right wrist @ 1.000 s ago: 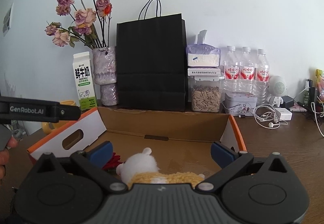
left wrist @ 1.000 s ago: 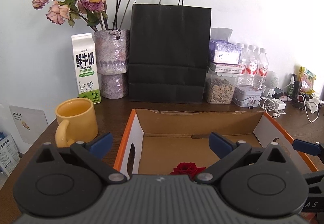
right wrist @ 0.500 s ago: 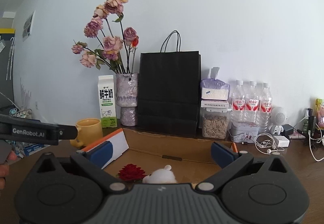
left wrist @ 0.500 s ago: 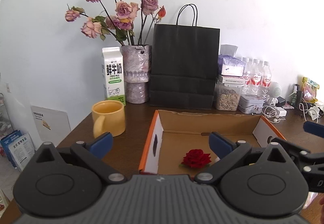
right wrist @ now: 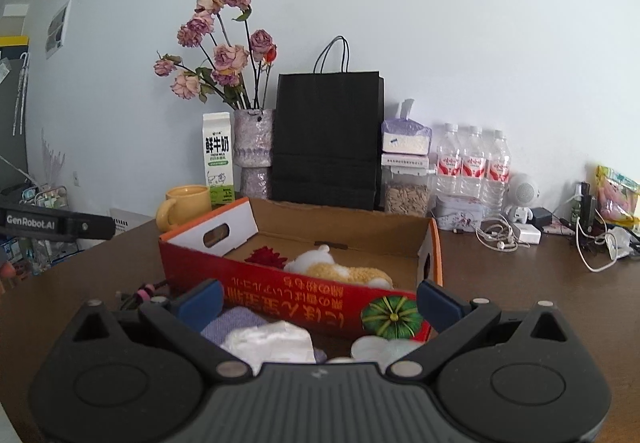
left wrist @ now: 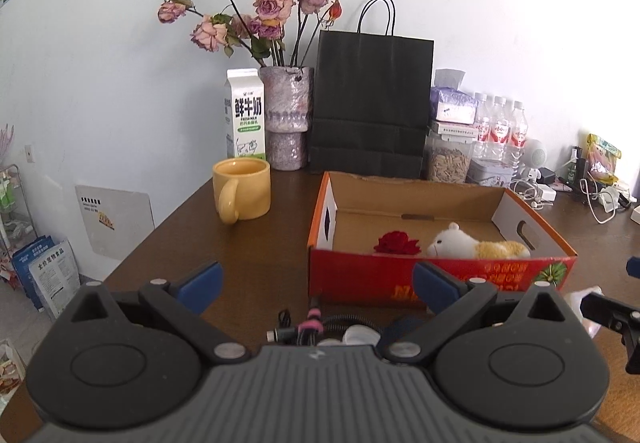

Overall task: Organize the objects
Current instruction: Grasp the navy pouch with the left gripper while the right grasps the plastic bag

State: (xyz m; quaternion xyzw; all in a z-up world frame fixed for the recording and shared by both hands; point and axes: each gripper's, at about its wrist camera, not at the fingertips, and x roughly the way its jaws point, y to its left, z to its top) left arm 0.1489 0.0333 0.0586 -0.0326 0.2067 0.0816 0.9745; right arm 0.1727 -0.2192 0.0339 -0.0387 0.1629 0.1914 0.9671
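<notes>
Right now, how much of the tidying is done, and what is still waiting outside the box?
Done: the red flower and the plush toy lie inside the box. In hand: nothing; both hand-held grippers, left and right, are open and empty. Left: a cable, a purple cloth and a white packet lie on the table in front of the box.

Dark brown wooden table (left wrist: pixel 256 243) set against a plain pale wall (left wrist: pixel 500 3). Along the table's back edge: vase of dried roses (left wrist: pixel 286 115), milk carton (left wrist: pixel 245 115), black paper bag (left wrist: pixel 370 103), water bottles (right wrist: pixel 472 163). Soft, even light.
</notes>
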